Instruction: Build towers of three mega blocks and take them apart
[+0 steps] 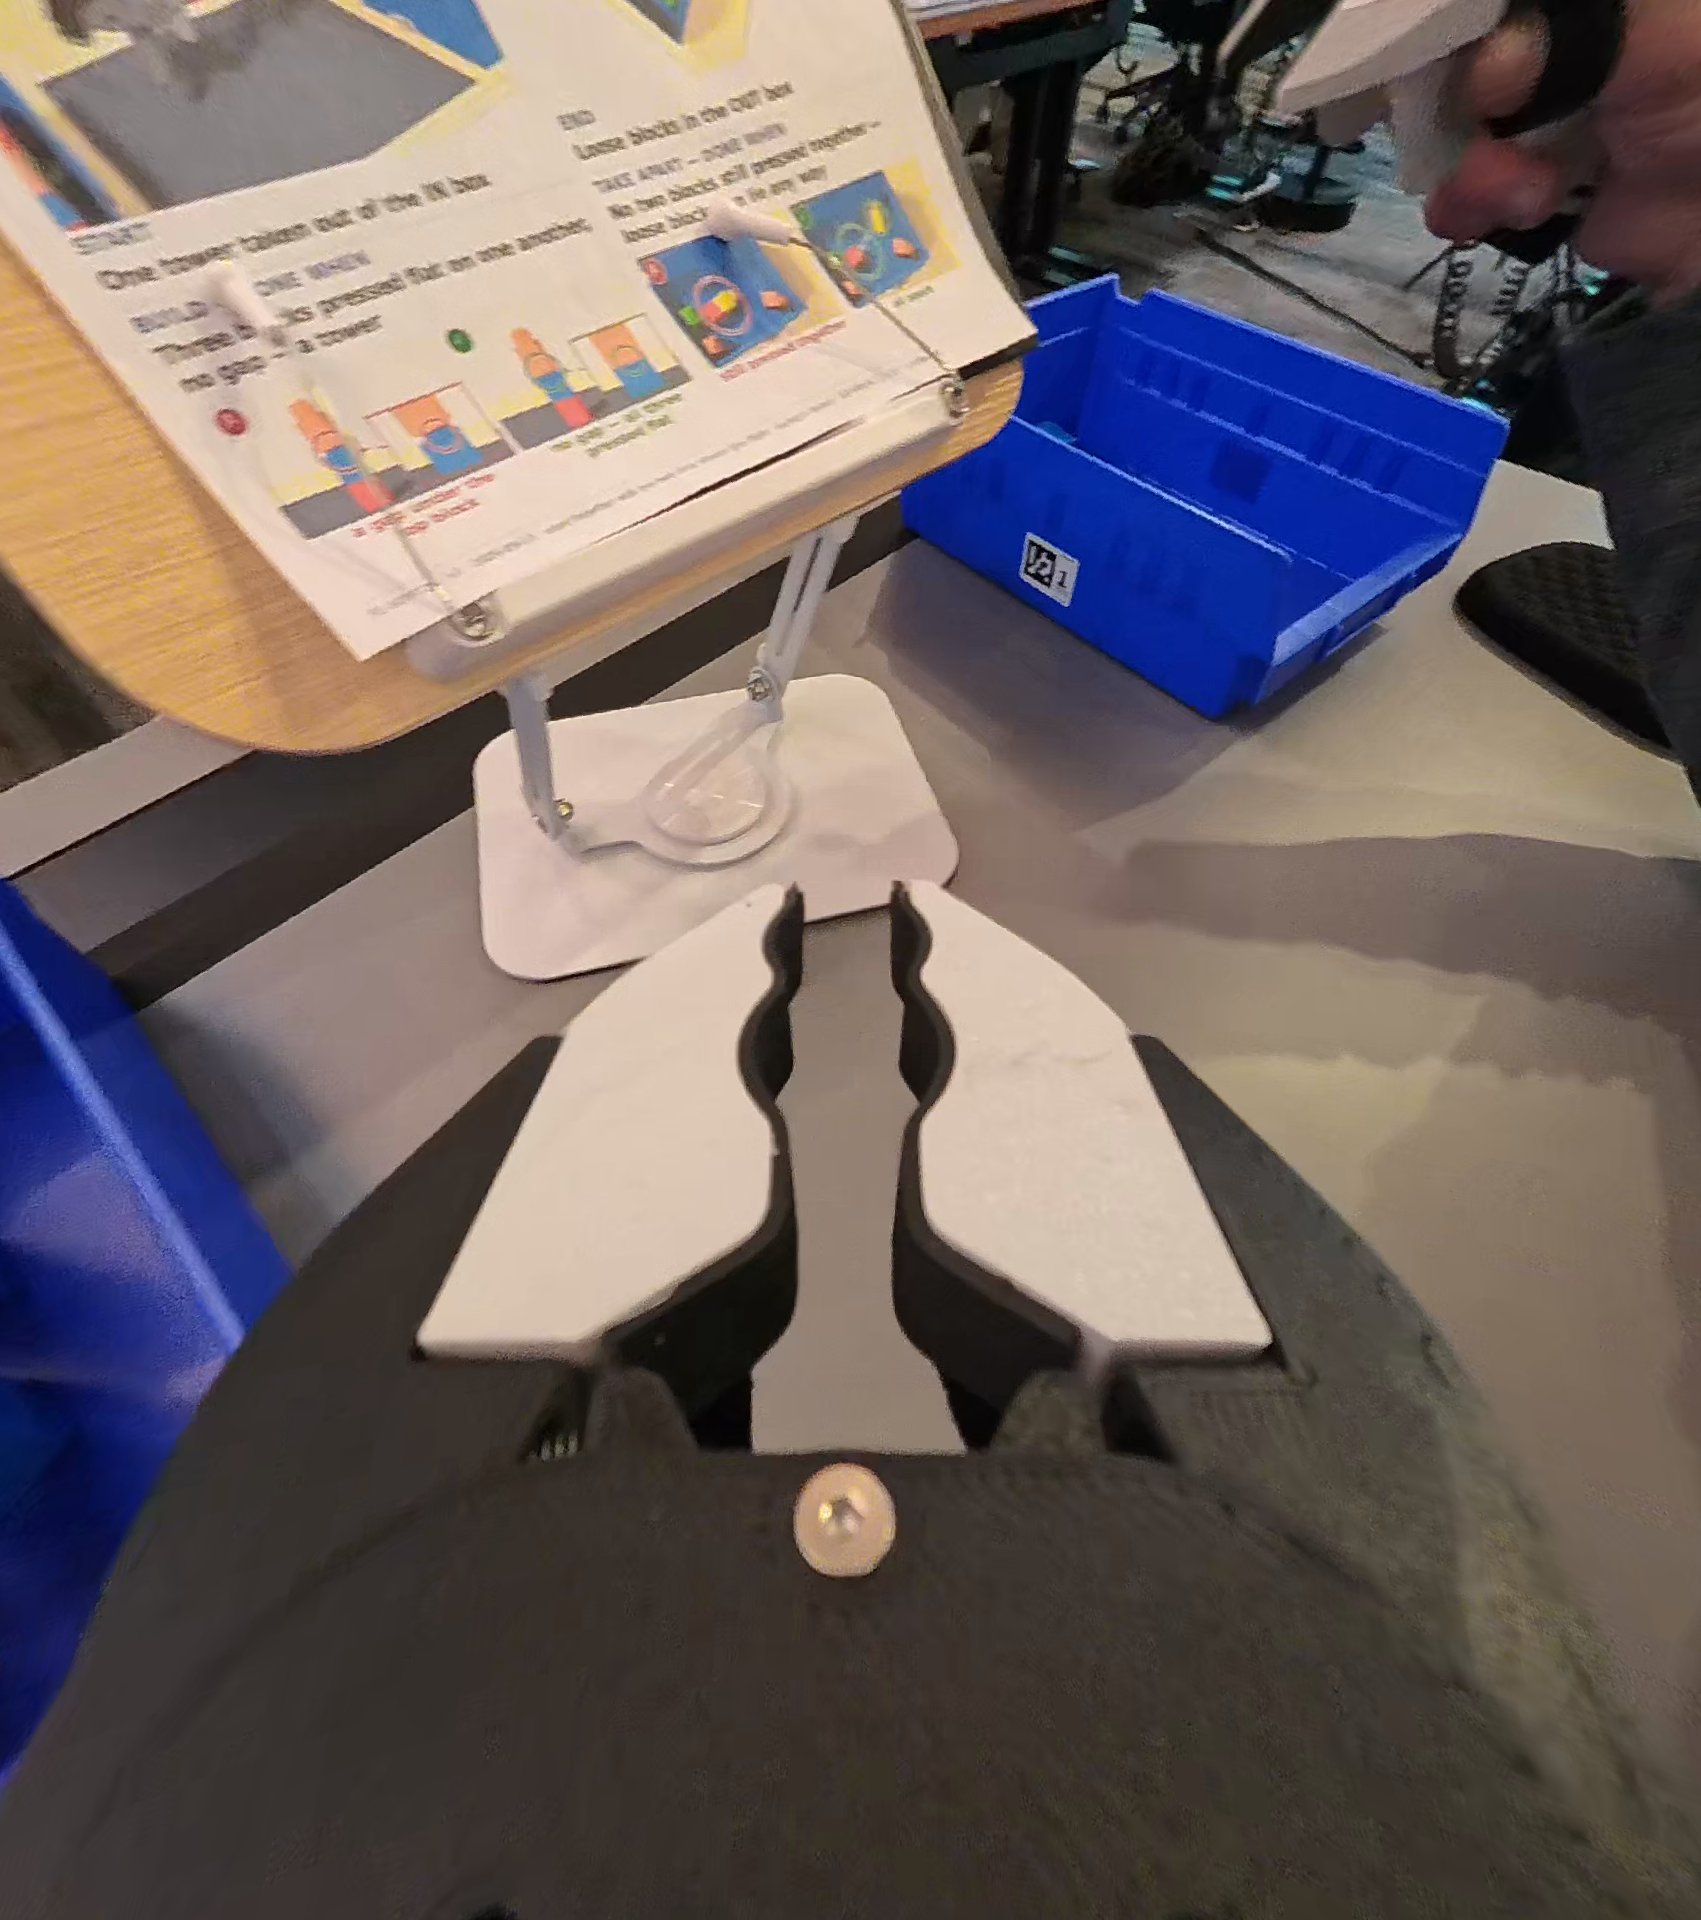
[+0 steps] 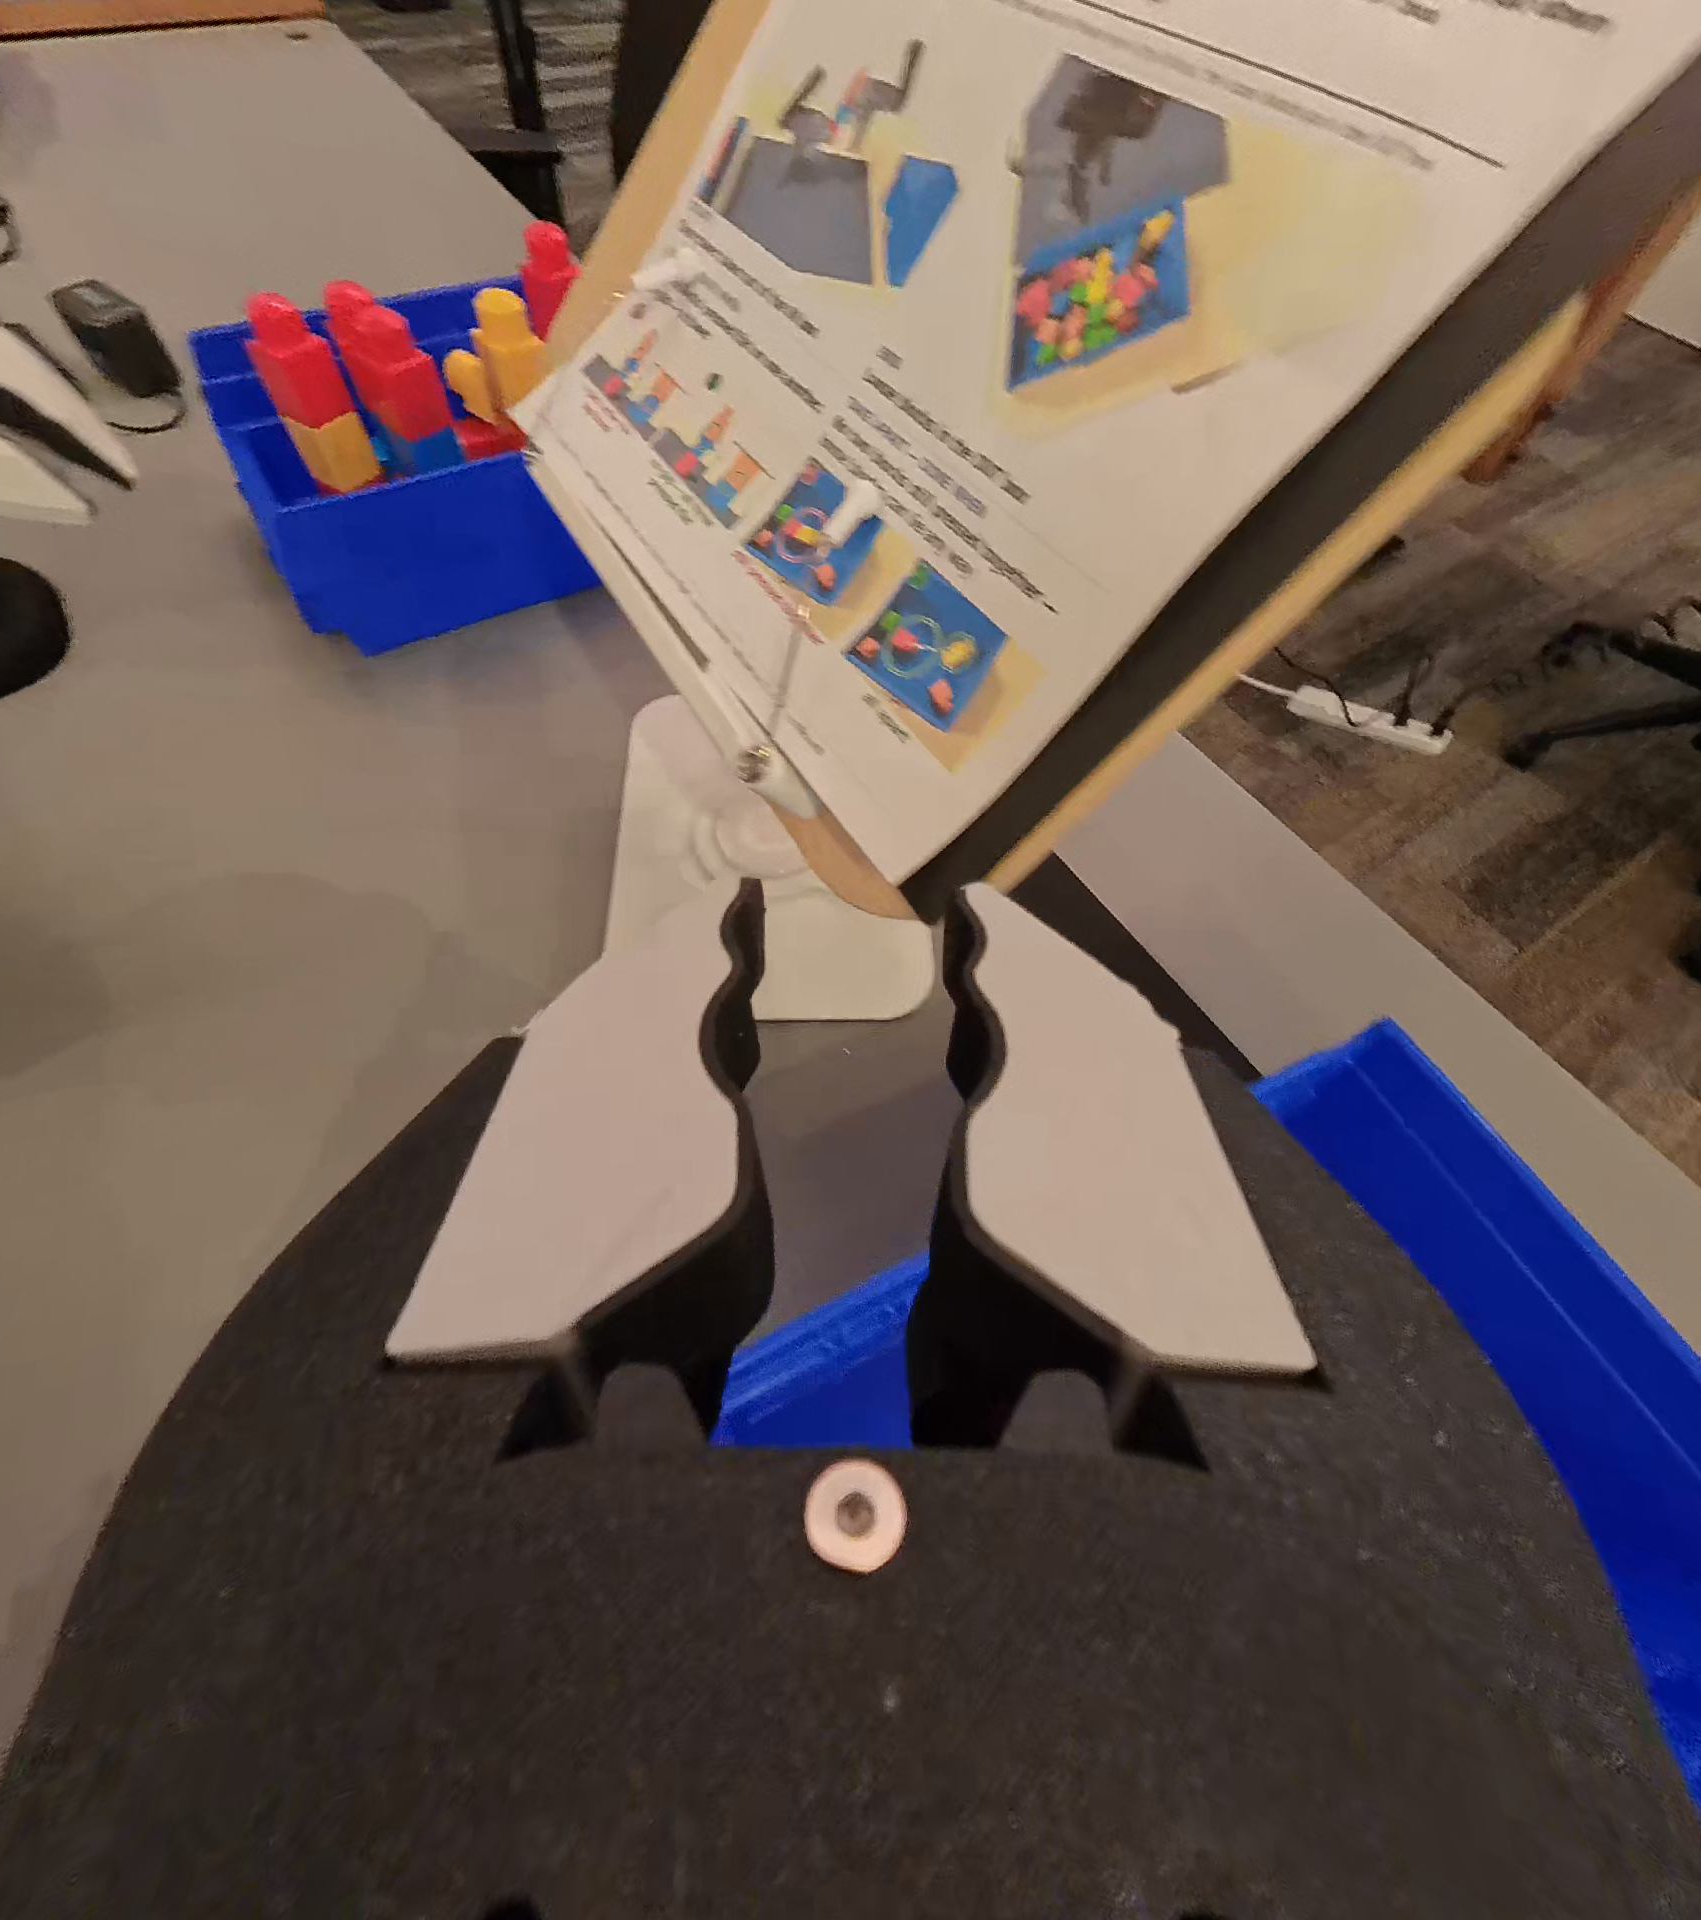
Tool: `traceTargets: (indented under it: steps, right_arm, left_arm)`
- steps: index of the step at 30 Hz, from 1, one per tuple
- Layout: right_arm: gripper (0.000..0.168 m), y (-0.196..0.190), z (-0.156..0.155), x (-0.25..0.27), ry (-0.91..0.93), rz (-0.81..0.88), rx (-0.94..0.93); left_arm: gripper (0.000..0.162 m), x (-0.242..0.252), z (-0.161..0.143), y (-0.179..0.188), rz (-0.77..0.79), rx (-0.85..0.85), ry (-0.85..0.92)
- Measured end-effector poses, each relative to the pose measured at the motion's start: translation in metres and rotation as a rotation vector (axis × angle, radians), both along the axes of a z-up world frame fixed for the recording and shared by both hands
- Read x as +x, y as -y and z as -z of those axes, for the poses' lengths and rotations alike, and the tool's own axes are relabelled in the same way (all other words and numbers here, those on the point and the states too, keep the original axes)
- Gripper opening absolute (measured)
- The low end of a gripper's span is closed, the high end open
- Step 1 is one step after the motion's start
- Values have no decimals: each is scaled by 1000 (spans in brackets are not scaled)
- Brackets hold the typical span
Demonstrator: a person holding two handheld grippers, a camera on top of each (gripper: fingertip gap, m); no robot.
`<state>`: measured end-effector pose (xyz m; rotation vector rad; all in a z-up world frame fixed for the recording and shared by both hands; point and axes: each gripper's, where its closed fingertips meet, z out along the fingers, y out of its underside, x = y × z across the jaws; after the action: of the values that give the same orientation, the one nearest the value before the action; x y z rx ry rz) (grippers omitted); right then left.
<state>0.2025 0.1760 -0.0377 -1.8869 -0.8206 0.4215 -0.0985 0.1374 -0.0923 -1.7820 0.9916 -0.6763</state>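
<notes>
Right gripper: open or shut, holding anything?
Open and empty. The right gripper shows a clear gap between its fingers, with only grey table and blue bin behind.

Smooth matt grey bench [image 1: 1241,935]. Glossy blue plastic bin [image 1: 1189,540]. Pale wood-grain board [image 1: 46,499] carrying printed paper sheet [image 1: 534,208]. Left claw [image 1: 846,904]: rough black body, matt white finger plates [image 1: 638,1122].

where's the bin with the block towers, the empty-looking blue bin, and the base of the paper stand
bin with block towers [image 2: 430,561]: right wrist view, on its front wall
other blue bin [image 1: 1168,582]: left wrist view, on its near outer wall
stand base [image 1: 825,758]: left wrist view, on the bare white plate right of the clear foot
</notes>
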Motion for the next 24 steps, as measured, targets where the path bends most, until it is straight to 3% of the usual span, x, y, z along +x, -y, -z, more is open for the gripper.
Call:
traceTargets:
  steps: [7,11,24]
  right_arm:
    - [31,22,2,-58,19,-210,-4]
    - [31,29,13,-88,30,-302,-31]
    - [31,37,41,-128,92,-417,-92]
  left_arm:
    - [22,-49,6,-6,-145,-3,40]
    - [28,-84,17,-15,-247,32,-34]
    - [54,-202,25,-67,-603,136,-132]
